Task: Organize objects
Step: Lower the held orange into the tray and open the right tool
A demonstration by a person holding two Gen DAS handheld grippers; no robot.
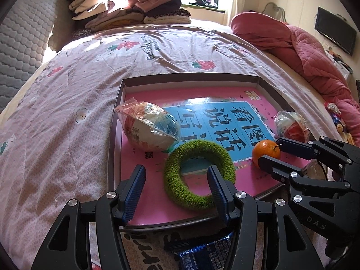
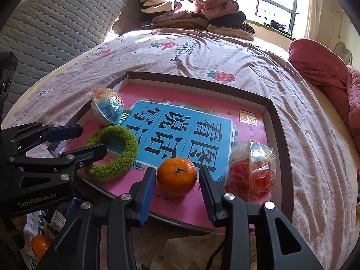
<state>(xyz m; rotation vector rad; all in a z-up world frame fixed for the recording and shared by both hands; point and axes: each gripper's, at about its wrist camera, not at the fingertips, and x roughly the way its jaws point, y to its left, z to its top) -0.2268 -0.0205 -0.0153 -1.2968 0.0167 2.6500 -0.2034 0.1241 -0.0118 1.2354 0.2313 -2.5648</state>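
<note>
Over the tray (image 2: 279,121), right claw (image 2: 177,193) is released astride the orange (image 2: 176,176); left claw (image 1: 177,193), released, straddles the green ring (image 1: 199,175); squeezing gently is advised

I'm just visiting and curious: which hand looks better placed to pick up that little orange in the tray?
The right. Its tongs already sit open on either side of the orange, while the left tongs straddle the rim of the green ring further over.
</note>
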